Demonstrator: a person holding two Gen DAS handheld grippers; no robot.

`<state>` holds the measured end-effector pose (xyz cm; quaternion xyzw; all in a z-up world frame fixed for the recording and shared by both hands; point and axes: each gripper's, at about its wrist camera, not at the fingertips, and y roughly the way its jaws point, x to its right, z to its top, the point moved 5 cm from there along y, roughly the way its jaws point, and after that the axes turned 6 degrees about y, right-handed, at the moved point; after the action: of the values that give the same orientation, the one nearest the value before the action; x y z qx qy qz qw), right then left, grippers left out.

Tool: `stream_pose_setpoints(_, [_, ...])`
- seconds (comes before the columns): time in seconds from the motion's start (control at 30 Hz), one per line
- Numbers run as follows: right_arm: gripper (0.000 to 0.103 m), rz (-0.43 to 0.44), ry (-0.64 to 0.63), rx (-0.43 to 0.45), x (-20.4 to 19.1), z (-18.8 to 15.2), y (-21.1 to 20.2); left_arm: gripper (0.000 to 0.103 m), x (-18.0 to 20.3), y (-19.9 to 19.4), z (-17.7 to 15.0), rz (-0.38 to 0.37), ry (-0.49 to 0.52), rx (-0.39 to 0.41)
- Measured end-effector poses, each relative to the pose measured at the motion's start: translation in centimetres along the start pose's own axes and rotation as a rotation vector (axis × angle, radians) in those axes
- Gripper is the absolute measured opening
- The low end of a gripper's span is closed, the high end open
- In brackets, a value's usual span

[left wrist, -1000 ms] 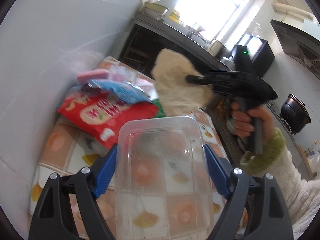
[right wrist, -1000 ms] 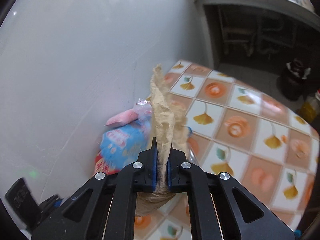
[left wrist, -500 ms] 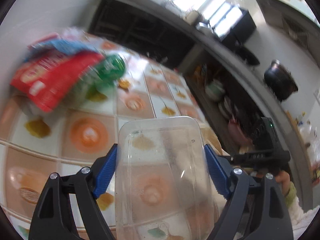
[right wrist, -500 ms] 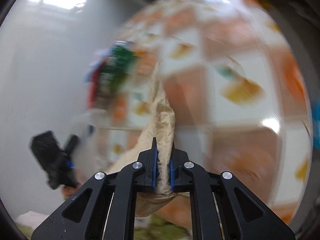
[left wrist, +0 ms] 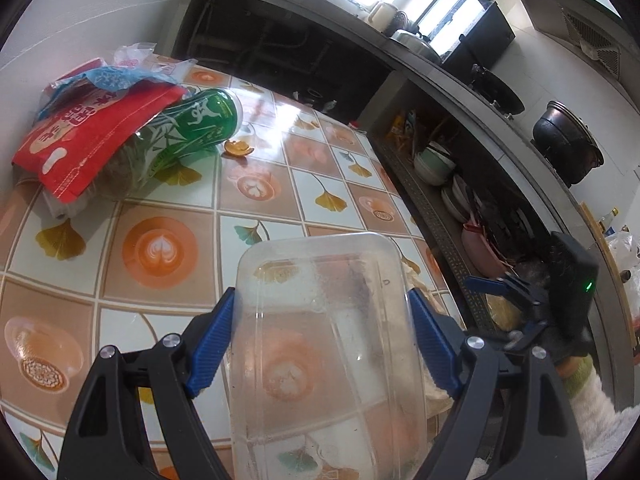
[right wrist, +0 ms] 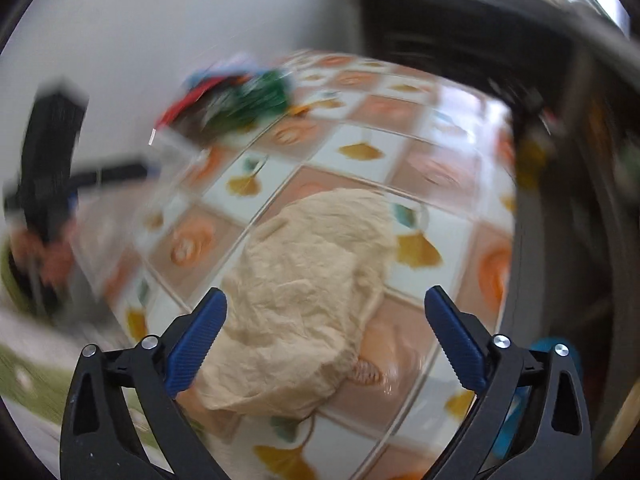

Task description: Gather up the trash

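My left gripper (left wrist: 322,320) is shut on a clear plastic container (left wrist: 324,380), its blue pads pressing both long sides above the tiled tablecloth (left wrist: 260,188). A crumpled beige paper (right wrist: 304,312) lies loose on the table. My right gripper (right wrist: 326,298) hangs over it with its jaws opening wide, and the pads stand clear of the paper. From the left wrist view the right gripper (left wrist: 508,304) sits at the table's right edge, and a strip of the paper (left wrist: 434,388) shows behind the container. At the far left lie a red bag (left wrist: 88,136), a green bottle (left wrist: 192,128) and a blue wrapper (left wrist: 108,78).
An orange peel (left wrist: 238,148) lies beside the bottle. Past the table's right edge, a dark shelf holds bowls (left wrist: 436,164), and a black pot (left wrist: 568,148) stands on the counter. A white wall runs behind the trash pile. A green-cuffed sleeve (left wrist: 576,372) holds the right gripper.
The right gripper came down to the table's near right side, opened and let go of the beige paper. The left gripper swung right and lower with the container still held.
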<state>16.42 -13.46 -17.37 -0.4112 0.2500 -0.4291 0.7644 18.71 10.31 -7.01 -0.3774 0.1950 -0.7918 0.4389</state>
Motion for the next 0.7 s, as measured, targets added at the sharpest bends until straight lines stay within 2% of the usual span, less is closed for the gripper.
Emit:
stream_pose_setpoints(0.1, [0.095,-0.013,-0.093,-0.075,-0.2,0.1,3.2,0.081,0.1,-0.2,-0.2,0.006,-0.003,-0.002])
stream_pose_setpoints(0.2, [0.094,0.019,-0.085,-0.136,0.5,-0.1,5.3,0.081,0.2,-0.4,-0.4,0.007,-0.005,-0.005])
stream_pose_setpoints(0.23, [0.094,0.029,-0.077,-0.136,0.6,0.0,5.6,0.081,0.2,-0.5,-0.5,0.009,-0.005,-0.004])
stream_pose_setpoints(0.33, [0.085,0.013,-0.058,-0.110,0.9,0.3,5.6,0.081,0.1,-0.6,-0.5,0.009,-0.008,-0.002])
stream_pose_setpoints(0.43, [0.069,-0.011,-0.015,-0.084,1.0,0.3,5.1,0.081,0.1,-0.5,-0.5,0.010,-0.007,-0.001])
stream_pose_setpoints(0.5, [0.050,-0.029,0.024,-0.066,1.2,0.2,4.7,0.081,0.1,-0.3,-0.4,0.011,-0.008,-0.005])
stream_pose_setpoints(0.53, [0.044,-0.035,0.040,-0.060,1.3,0.2,4.6,0.081,0.2,-0.1,-0.4,0.011,-0.008,-0.008])
stream_pose_setpoints(0.6, [0.021,-0.049,0.098,-0.048,1.7,0.0,4.2,0.081,0.4,0.1,-0.4,0.009,-0.008,-0.012])
stream_pose_setpoints(0.67, [0.010,-0.047,0.164,-0.034,1.9,0.0,4.3,0.081,0.7,0.4,-0.2,0.009,-0.007,-0.016])
stream_pose_setpoints(0.7, [0.009,-0.047,0.203,-0.018,2.2,-0.1,4.1,0.081,0.8,0.5,-0.2,0.008,-0.007,-0.019])
